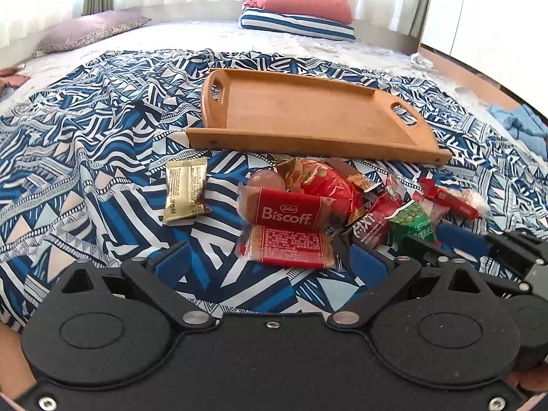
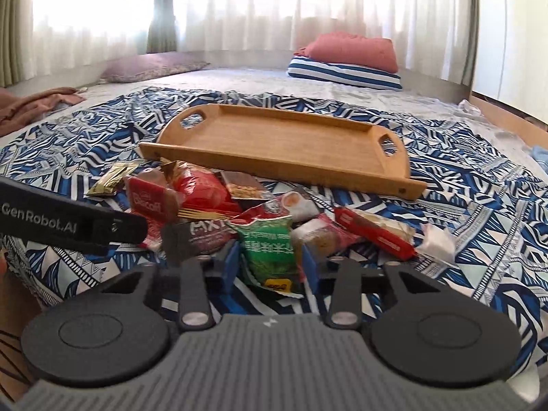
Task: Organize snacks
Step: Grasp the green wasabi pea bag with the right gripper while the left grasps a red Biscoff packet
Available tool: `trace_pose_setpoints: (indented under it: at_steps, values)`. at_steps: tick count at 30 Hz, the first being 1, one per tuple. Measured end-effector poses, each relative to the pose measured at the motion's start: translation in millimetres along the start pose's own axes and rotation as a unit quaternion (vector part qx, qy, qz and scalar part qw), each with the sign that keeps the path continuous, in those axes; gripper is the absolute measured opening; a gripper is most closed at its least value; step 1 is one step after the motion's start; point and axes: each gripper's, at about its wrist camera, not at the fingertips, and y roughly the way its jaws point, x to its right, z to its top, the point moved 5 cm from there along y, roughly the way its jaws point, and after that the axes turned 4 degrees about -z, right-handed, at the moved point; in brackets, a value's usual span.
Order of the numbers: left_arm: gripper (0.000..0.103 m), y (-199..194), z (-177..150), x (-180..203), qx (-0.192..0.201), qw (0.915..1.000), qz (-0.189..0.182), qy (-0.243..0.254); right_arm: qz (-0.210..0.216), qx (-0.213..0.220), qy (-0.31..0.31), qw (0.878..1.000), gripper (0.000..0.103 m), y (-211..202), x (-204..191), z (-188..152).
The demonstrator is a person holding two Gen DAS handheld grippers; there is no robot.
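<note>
A pile of snack packets lies on the patterned sheet in front of an empty wooden tray (image 1: 308, 116) (image 2: 284, 140). The pile holds two red Biscoff packets (image 1: 291, 210) (image 2: 149, 202), a red crinkly bag (image 1: 325, 185) (image 2: 202, 186), a green packet (image 1: 416, 221) (image 2: 269, 250) and a red bar (image 2: 373, 231). A gold packet (image 1: 186, 188) lies apart to the left. My left gripper (image 1: 270, 260) is open, low over the nearer Biscoff packet. My right gripper (image 2: 270, 267) has its blue pads (image 2: 231, 263) on either side of the green packet, still a little apart from it.
The blue-and-white patterned sheet (image 1: 85, 157) covers the bed. A striped cushion with a red pillow (image 1: 301, 10) and a purple pillow (image 1: 89, 30) lie at the back by the curtains. The left gripper's body (image 2: 68, 222) crosses the right wrist view. A bed edge (image 1: 479, 82) runs at right.
</note>
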Motion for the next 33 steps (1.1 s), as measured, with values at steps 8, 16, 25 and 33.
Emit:
trace_pose_setpoints:
  at_steps: [8,16,25,33]
  values:
    - [0.095,-1,-4,-4,0.005,0.9998,0.016,0.005,0.010,0.003,-0.002,1.000,0.057,10,-2,3]
    - [0.089,-1,-7,-2,0.005,0.9998,0.018,0.011,0.022,0.002,0.010,1.000,0.042,15,-1,4]
    - [0.085,6,-11,17,0.005,0.9970,0.028,0.073,0.006,-0.002,0.031,0.999,0.040,-1,10,1]
    - [0.079,15,-13,30,0.017,0.9919,0.059,0.111,-0.005,-0.007,0.047,0.999,0.040,-8,19,-5]
